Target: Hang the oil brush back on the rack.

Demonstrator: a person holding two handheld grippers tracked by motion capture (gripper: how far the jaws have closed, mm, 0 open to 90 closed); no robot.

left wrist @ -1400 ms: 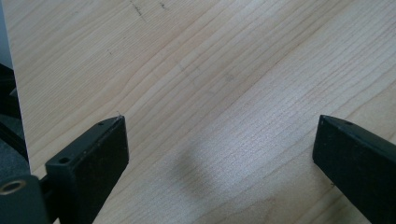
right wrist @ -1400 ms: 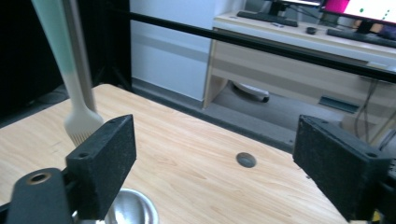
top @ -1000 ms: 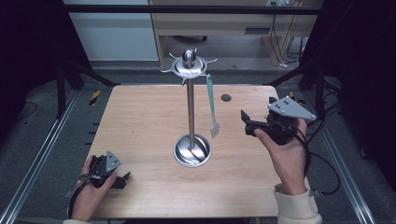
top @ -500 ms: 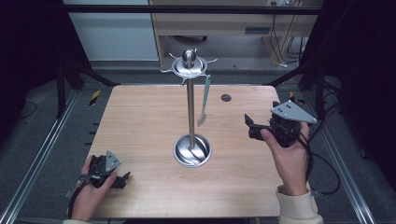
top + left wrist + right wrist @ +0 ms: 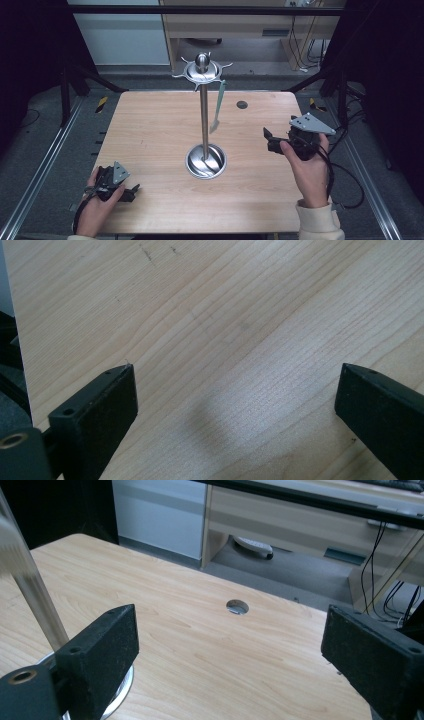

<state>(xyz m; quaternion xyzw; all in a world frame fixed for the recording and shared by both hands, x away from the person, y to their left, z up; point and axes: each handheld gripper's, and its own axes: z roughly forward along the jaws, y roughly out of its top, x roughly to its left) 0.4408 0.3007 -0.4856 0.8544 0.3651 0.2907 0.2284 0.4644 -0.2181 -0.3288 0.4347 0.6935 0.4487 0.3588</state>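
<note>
Hanging looks done: the pale green flat utensil (image 5: pixel 218 107) dangles from a hook at 3 o'clock of the steel stand's crown (image 5: pixel 202 71), while your right gripper (image 5: pixel 270 140) and left gripper (image 5: pixel 131 192) sit wide open, empty, nothing left.

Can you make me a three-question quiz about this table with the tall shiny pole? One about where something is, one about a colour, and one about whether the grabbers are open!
1. Where does the thin pale green utensil hang?
A. from the hooked top of the tall silver metal stand
B. flat on the light wooden table
C. in the right gripper

2. What colour are the gripper jaws?
A. red
B. black
C. white

3. How do the right gripper's jaws stand?
A. shut on the utensil
B. shut on nothing
C. open, holding nothing

Answers: 1 A, it dangles from a hook beside the pole; 2 B, both gripper views show black jaws; 3 C, bare table shows between them.
</note>
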